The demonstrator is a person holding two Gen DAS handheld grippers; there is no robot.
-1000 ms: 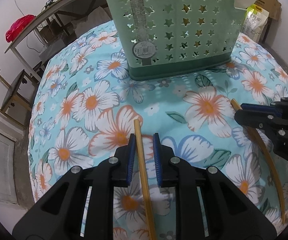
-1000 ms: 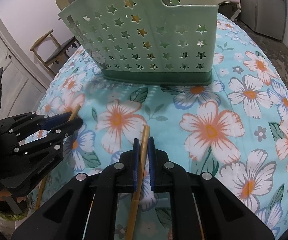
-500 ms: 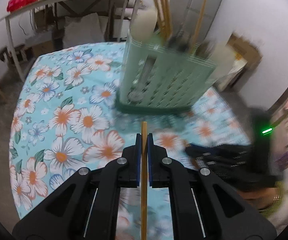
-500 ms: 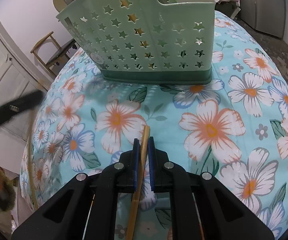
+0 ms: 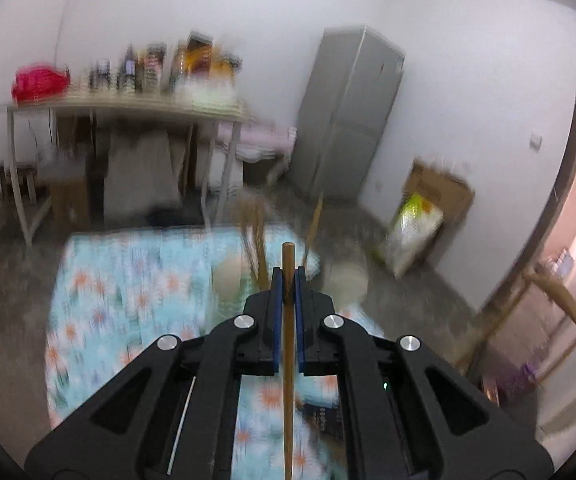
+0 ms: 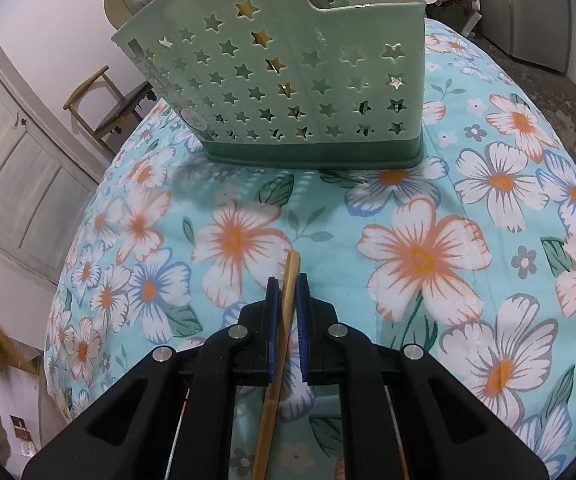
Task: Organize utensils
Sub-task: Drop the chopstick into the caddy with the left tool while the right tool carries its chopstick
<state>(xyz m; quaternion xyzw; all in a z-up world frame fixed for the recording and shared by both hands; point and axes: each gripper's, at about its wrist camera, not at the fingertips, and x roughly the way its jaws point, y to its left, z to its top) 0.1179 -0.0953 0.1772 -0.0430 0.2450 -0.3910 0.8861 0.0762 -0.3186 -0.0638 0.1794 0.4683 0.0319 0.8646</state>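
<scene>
Left gripper (image 5: pixel 286 280): pinched on a chopstick (image 5: pixel 288 360). Change: a second ago low over the tablecloth (image 5: pixel 135 280) with jaws closing round the stick; now lifted high, facing the room. Likely bound for the holder (image 6: pixel 288 92).

Right gripper (image 6: pixel 286 292): clamped on a second chopstick (image 6: pixel 279 344), unmoved, low before the holder.

Surface: floral cloth, turquoise.

Room: grey fridge (image 5: pixel 348 120), cluttered shelf table (image 5: pixel 127 108), wooden chair (image 6: pixel 103 104). The left view is blurred; what appears to be the holder's upright utensils shows only faintly.
</scene>
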